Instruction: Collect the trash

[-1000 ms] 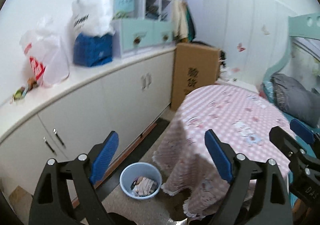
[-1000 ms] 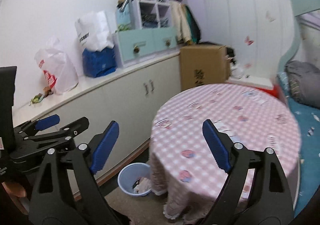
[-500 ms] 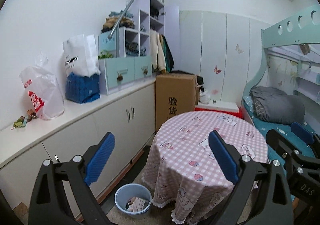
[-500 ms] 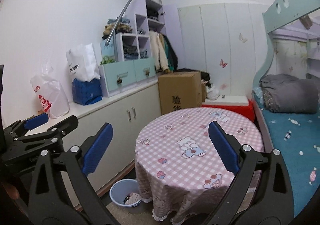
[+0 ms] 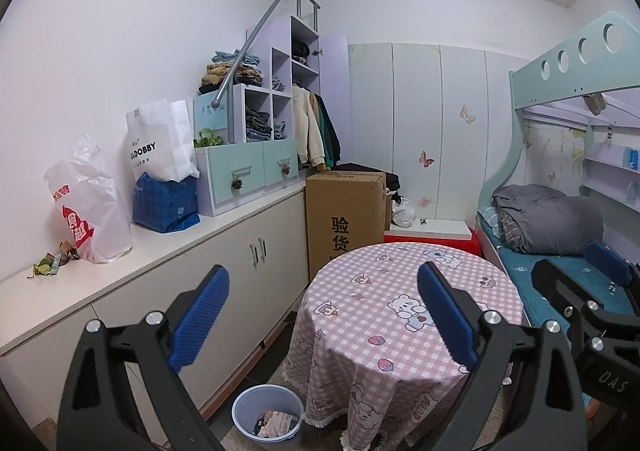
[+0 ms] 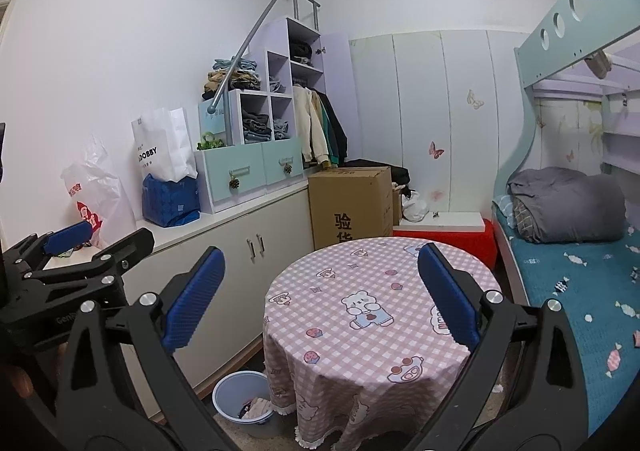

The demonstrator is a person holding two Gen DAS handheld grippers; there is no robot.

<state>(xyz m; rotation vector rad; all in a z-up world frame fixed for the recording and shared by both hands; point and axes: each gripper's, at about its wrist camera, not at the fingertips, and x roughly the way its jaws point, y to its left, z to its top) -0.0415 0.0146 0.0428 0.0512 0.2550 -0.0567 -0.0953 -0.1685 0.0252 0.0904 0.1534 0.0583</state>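
Left wrist view, both hand-held grippers (image 5: 322, 315) (image 6: 320, 293) agape, bin (image 5: 267, 414) holding wrappers (image 5: 276, 421)

Bright, even indoor light; sharp focus, fisheye-bent edges.

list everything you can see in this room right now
trash bin: 1, pale blue, on floor beside table, paper scraps inside
round table: 1, pink check cloth
wrappers: a few, green and brown, counter's left end
plastic bag: 1, white with red print, on counter
paper bag: 1, white, in blue bag
cardboard box: 1, brown, behind table
grey bedding: 1 bundle, lower bunk
left tongs: open, blue pads
right tongs: open, blue pads
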